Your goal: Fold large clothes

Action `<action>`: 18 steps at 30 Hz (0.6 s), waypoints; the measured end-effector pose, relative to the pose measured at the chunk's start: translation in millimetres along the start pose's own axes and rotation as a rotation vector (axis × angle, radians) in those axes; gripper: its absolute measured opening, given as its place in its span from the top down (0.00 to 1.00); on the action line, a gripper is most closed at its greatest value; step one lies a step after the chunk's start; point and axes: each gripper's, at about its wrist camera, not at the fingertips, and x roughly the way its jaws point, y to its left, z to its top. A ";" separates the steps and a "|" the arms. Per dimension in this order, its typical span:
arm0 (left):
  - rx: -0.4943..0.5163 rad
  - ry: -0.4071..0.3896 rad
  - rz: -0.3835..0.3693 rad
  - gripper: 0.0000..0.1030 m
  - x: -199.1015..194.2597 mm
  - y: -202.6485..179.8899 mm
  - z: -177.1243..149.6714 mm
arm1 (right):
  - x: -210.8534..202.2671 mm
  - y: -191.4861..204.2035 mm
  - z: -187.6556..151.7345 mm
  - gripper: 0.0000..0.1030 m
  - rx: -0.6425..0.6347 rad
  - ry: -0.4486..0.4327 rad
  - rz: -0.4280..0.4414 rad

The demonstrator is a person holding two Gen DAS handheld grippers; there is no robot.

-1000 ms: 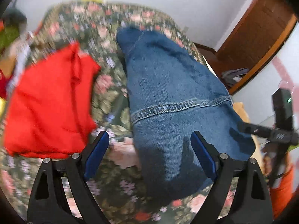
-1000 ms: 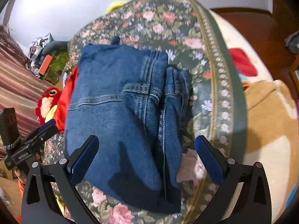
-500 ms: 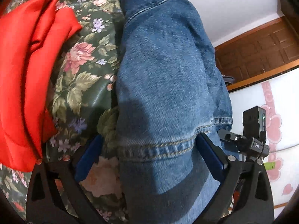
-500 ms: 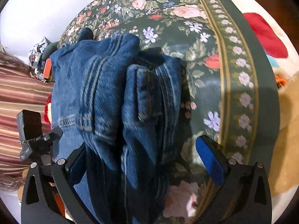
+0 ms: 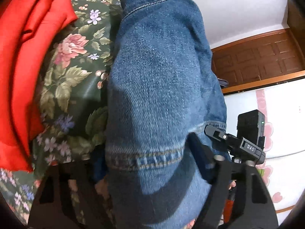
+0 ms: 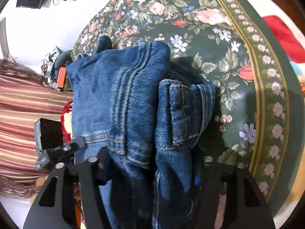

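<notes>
Though folded into a thick bundle, the jeans (image 5: 160, 87) look heavy and stiff for cloth: dense denim that should hold a crease, slide little, and sag only where unsupported. They lie on the floral bedspread (image 5: 76, 80), beside a red garment (image 5: 24, 72), their near end reaching in between the fingers of both tools. The best hold is probably on the near edge, through all layers at once, where the stitched hem band (image 5: 152, 160) and the seams give firm bulk; a single-layer pinch would likely let the stack peel open.

In both views the bundle's long axis runs away from the cameras, near end at the tools, far end towards the bed's far side. A narrower folded part (image 6: 186, 110) lies along its right side.

The left gripper (image 5: 144, 173) has its fingers on either side of the denim, which fills the gap; the right gripper (image 6: 150, 164) likewise. Whether either is clamped I cannot tell.
</notes>
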 end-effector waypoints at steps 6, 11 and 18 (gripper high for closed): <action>0.108 -0.032 0.079 0.51 -43.3 -24.5 -16.8 | -18.9 45.4 -6.5 0.64 -0.068 -0.027 -0.012; 0.186 -0.146 0.089 0.52 -109.8 -45.2 -24.5 | -32.0 97.5 -13.6 0.64 -0.170 -0.066 -0.034; 0.183 -0.304 0.031 0.52 -215.7 -26.7 -23.7 | -32.1 180.8 -8.9 0.65 -0.268 -0.119 0.020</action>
